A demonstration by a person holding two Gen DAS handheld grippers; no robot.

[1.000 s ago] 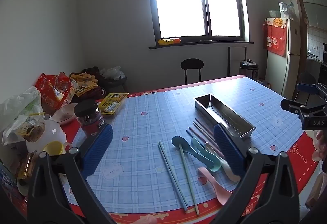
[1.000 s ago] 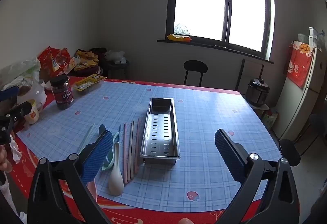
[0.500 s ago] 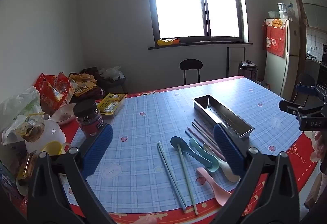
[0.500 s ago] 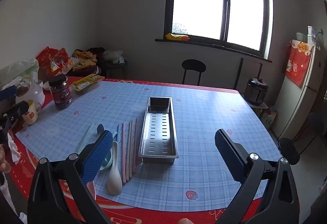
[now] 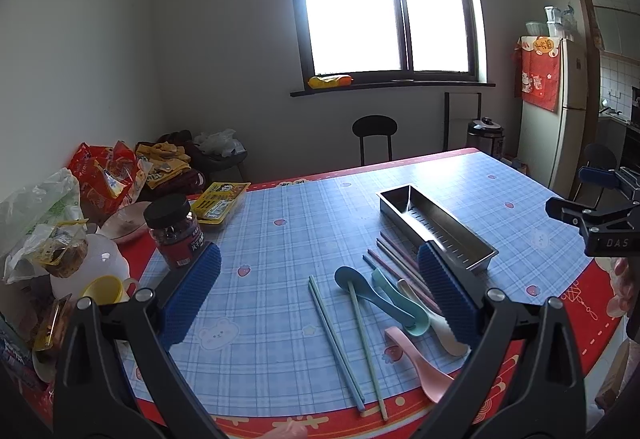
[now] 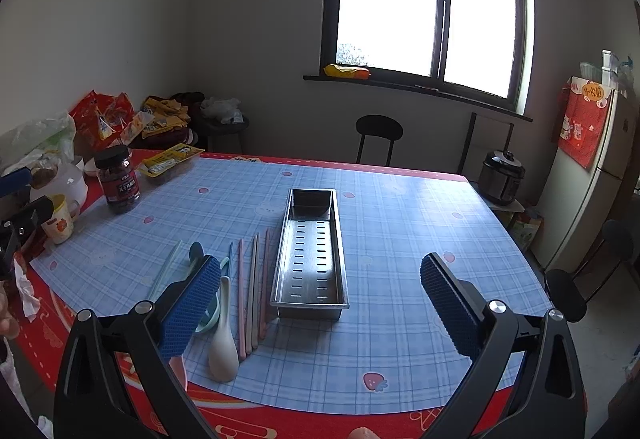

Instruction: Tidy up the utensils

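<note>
The left hand-held gripper [image 5: 318, 291] hovers wide open and empty above the blue-checked table [image 5: 280, 251]. Two pale green chopsticks [image 5: 348, 331], pastel plastic spoons [image 5: 400, 307] and pink chopsticks [image 5: 394, 263] lie beside a long perforated steel tray [image 5: 436, 225].

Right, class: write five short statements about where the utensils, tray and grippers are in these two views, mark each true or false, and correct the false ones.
1. The steel tray holds no utensils. True.
2. The left gripper is shut on a spoon. False: it is open and holds nothing.
3. The white spoon lies on the table beside the pink chopsticks. True.
4. The dark jar stands inside the tray. False: it stands on the table, well away from it, near the yellow cup.
5. The right gripper is open. True.
</note>
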